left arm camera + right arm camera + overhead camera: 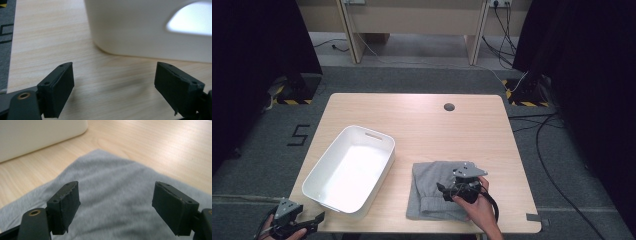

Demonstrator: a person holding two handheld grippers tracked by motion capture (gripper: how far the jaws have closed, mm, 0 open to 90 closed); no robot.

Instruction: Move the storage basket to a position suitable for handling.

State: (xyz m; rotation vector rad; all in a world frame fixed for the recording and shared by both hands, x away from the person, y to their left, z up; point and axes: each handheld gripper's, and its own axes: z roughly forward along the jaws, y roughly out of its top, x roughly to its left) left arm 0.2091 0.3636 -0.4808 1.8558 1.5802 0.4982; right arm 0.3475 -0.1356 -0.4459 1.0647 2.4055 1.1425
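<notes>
A folded grey garment [432, 187] lies on the wooden table [422, 120] near its front edge, right of centre. My right gripper [444, 191] hovers just over the garment [117, 195], jaws open with only cloth beneath them. A white plastic bin [349, 170] stands at the front left, empty. My left gripper [318, 220] sits at the table's front left corner, jaws open and pointing at the bin's near wall [140, 27]. Nothing lies between its jaws, only bare table [112, 82].
A round cable hole [449, 107] is in the table's far side. The bin's handle cutout [192, 21] faces my left gripper. Cables [552, 165] run over the grey floor to the right, and a wooden bench [412, 20] stands behind the table.
</notes>
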